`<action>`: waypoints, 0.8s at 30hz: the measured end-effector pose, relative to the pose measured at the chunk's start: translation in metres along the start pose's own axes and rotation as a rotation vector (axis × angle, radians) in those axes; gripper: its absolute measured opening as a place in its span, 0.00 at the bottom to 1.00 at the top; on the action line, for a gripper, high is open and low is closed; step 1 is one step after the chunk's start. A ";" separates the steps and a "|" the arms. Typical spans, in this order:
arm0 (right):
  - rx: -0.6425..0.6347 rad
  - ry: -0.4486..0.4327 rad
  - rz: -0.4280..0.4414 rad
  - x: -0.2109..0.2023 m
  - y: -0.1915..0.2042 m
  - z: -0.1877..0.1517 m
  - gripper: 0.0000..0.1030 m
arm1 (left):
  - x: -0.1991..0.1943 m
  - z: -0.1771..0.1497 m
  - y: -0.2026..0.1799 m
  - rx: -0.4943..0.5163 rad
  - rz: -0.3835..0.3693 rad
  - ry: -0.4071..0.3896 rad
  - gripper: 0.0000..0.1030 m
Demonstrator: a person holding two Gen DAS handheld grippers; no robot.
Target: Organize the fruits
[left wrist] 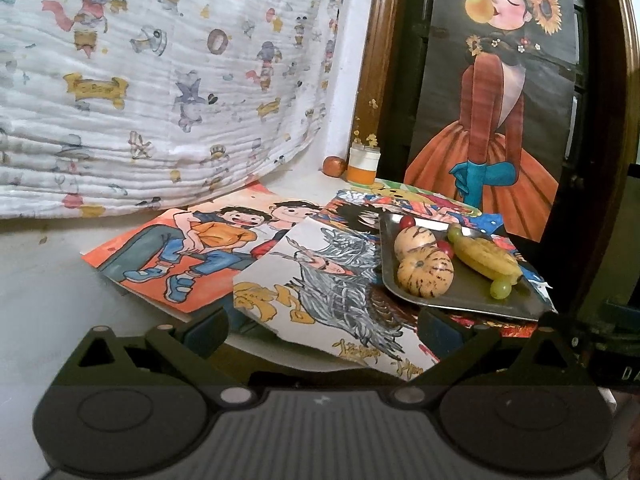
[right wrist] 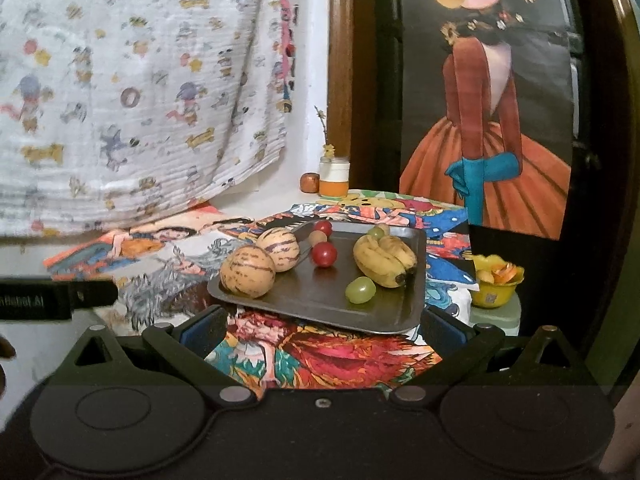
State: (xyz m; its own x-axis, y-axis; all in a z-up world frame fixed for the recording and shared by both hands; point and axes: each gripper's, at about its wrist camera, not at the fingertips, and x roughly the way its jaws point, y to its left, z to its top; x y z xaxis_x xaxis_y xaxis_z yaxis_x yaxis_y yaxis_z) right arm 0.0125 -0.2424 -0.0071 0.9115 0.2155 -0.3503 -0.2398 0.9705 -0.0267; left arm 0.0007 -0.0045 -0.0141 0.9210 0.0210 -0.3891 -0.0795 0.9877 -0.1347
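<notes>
Right gripper (right wrist: 322,330) and left gripper (left wrist: 320,334), both with jaws spread wide and holding nothing, face a metal tray (right wrist: 316,300) resting on painted drawings (left wrist: 192,256). The tray carries two striped melons (right wrist: 247,271), a small banana bunch (right wrist: 384,258), red cherry tomatoes (right wrist: 324,254) and green grapes (right wrist: 360,290). A yellow bowl (right wrist: 496,290) of peel sits right of the tray.

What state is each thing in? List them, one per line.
Left tongs: open, empty.
Right tongs: open, empty.
Metal tray: resting on the drawings, holding fruit.
Striped melons: two, touching, on the tray.
Bananas: small bunch, lying on the tray.
Green grape: loose beside the bananas.
Red tomato: loose, mid-tray.
Yellow bowl: upright, off the tray, filled.
</notes>
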 end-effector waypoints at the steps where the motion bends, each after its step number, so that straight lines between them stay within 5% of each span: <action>1: -0.001 0.003 0.008 0.000 0.001 -0.001 1.00 | -0.001 0.000 0.000 -0.001 0.001 0.000 1.00; 24: 0.000 -0.011 0.009 -0.005 0.001 -0.002 1.00 | -0.006 -0.004 0.000 0.006 0.008 0.007 1.00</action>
State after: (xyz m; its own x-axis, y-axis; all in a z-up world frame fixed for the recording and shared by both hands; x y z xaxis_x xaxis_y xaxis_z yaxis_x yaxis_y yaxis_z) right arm 0.0070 -0.2432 -0.0069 0.9128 0.2257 -0.3405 -0.2482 0.9684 -0.0234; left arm -0.0070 -0.0050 -0.0156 0.9178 0.0279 -0.3961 -0.0846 0.9884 -0.1263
